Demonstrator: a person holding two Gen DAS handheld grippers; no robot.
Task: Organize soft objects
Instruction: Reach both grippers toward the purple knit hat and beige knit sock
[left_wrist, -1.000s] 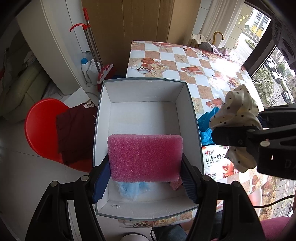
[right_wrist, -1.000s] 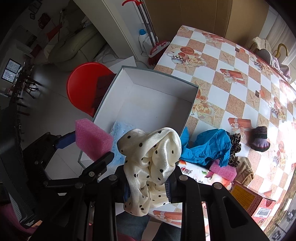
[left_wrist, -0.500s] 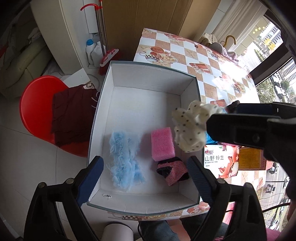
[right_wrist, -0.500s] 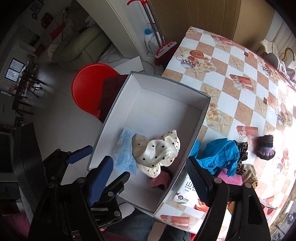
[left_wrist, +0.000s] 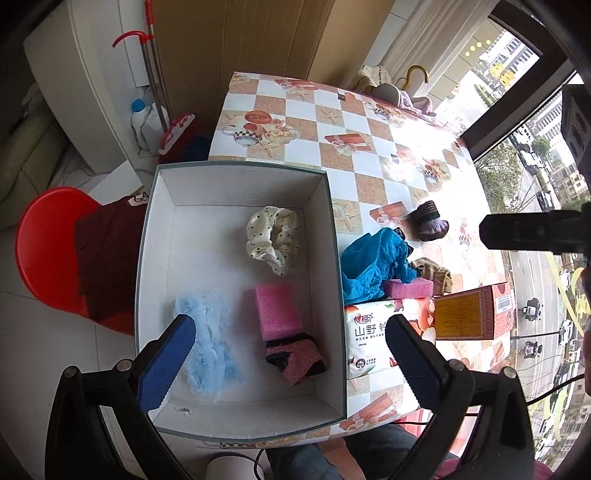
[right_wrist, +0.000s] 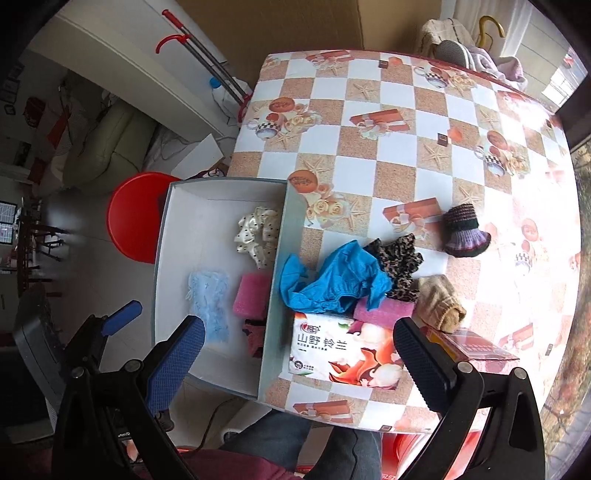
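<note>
A white open box at the table's left edge holds a cream polka-dot scrunchie, a pink sponge, a pale blue fluffy cloth and a dark pink knit piece. Beside the box lie a blue cloth, a leopard-print cloth, a second pink sponge, a tan sock and a purple knit piece. My left gripper is open above the box. My right gripper is open and empty above the table's near edge.
A tissue pack and a red carton lie at the near table edge. A red chair with a maroon cloth stands left of the box. A mop and bottles are on the floor behind.
My left gripper let go of the pink sponge into the box. My right gripper let go of the polka-dot scrunchie into the box, then drew back to the right. Both now stand open.
</note>
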